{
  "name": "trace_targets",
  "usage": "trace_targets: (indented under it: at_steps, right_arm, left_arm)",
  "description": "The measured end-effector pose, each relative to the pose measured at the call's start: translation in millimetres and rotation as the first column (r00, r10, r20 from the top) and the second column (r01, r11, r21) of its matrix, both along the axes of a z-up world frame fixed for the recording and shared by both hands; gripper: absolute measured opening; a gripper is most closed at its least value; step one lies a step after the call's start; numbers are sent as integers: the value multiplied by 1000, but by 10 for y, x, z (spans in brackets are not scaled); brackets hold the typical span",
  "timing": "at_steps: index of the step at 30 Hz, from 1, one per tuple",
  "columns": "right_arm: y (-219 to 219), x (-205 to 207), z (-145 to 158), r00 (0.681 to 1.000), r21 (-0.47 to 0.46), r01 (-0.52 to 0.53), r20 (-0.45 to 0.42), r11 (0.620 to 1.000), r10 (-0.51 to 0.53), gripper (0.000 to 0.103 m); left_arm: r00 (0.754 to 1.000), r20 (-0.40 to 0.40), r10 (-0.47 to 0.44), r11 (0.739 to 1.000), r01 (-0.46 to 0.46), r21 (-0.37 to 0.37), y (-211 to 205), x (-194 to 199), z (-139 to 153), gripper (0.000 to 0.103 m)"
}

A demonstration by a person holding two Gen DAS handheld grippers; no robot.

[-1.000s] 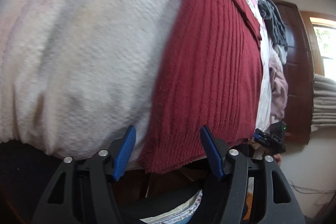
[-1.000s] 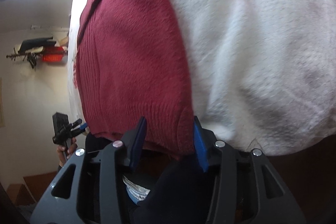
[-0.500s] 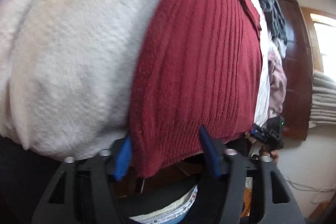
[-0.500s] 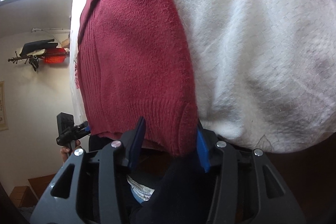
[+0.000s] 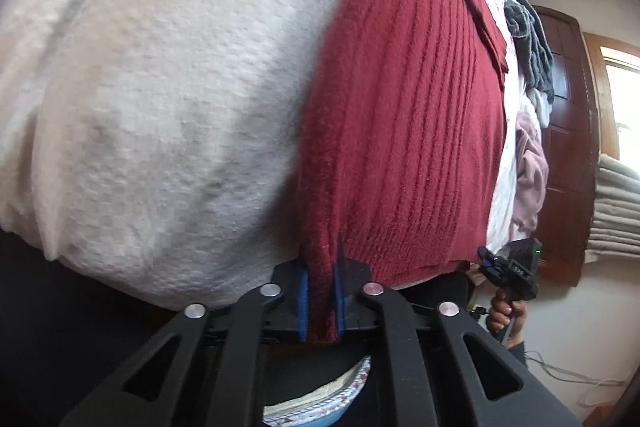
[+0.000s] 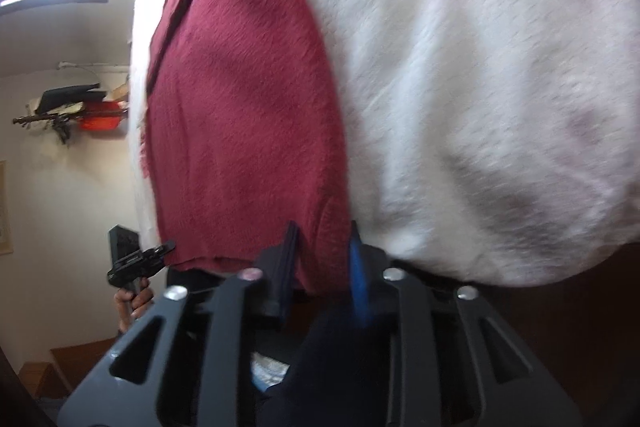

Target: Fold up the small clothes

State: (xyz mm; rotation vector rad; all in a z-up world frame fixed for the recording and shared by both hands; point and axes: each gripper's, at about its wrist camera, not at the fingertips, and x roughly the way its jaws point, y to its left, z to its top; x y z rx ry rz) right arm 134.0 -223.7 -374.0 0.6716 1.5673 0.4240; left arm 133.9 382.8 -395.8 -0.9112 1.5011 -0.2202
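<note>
Knitwear in dark red, a ribbed garment (image 5: 408, 115), lies flat on a white fleecy blanket (image 5: 168, 99) with its near hem at the blanket's edge. The left gripper (image 5: 320, 301) is clamped on the hem's left corner, fabric bunched between its blue pads (image 5: 303, 303). The right gripper (image 6: 324, 277) straddles the right corner, and its jaws stand apart around the cloth.
</note>
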Motion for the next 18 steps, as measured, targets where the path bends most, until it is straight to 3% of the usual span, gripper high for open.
trace_targets:
  at_steps: [1,3,5,6,8,9,10,11,18]
  right_arm:
    - [-50,-3,3,1000,5,21,-6,1000,-21,51]
    - [-65,2,-24,1000,-3,25,-17,1000,-25,50]
    - [-15,-7,-82,999,-2,6,-45,1000,-7,52]
    - [16,-14,-106,998,2,-4,-56,1000,5,52]
    - [104,-35,-153,996,7,-45,-79,999,46,42]
    - [130,-49,-167,994,12,-55,-89,998,56,26]
    - [131,-56,-156,993,35,-54,-99,998,57,11]
    - [128,-64,-136,994,46,-50,-92,998,54,8]
    - [2,-121,241,1000,123,15,8,992,-16,5]
  left_arm:
    - [1000,4,11,999,-11,-33,17,-5,-24,32]
    - [1000,5,31,998,-30,-64,29,-6,-51,42]
    - [1000,3,31,998,-31,-57,4,16,-54,46]
    - [999,-2,33,998,-33,-52,-8,18,-56,45]
    - [998,-27,51,998,-52,-44,11,7,-61,13]
    - [997,-30,66,996,-68,-51,36,-12,-55,8]
    - [997,-27,77,995,-78,-54,42,-31,-37,7]
    - [996,-21,85,995,-86,-58,50,-55,-7,6]
    - [984,57,171,978,-162,-133,90,-197,330,5]
